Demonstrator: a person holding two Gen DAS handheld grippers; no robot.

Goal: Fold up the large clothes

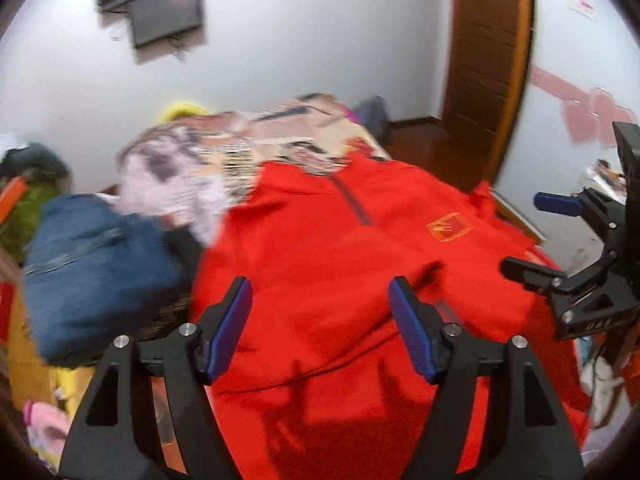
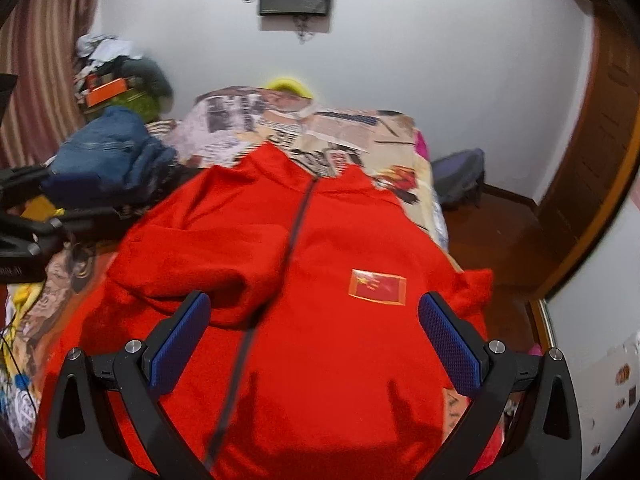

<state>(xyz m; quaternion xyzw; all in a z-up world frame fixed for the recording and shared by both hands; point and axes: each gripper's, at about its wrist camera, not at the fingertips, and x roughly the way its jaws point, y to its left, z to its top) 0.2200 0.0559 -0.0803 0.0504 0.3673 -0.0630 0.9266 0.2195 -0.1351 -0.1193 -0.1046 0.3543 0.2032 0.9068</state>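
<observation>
A large red zip jacket (image 1: 340, 248) with a flag patch (image 1: 448, 227) lies front-up on the bed. It also shows in the right wrist view (image 2: 320, 320) with its zipper (image 2: 296, 224) running up the middle; one sleeve lies folded across its left chest. My left gripper (image 1: 320, 300) is open and empty, hovering above the jacket's lower part. My right gripper (image 2: 314, 316) is open and empty above the jacket's lower front. The right gripper also appears at the right edge of the left wrist view (image 1: 532, 236).
A folded blue denim garment (image 1: 96, 264) lies left of the jacket on a patterned bedspread (image 2: 340, 128). A clutter pile (image 2: 116, 80) stands at the far left by a striped curtain. A wooden door (image 1: 488, 40) and floor lie to the right.
</observation>
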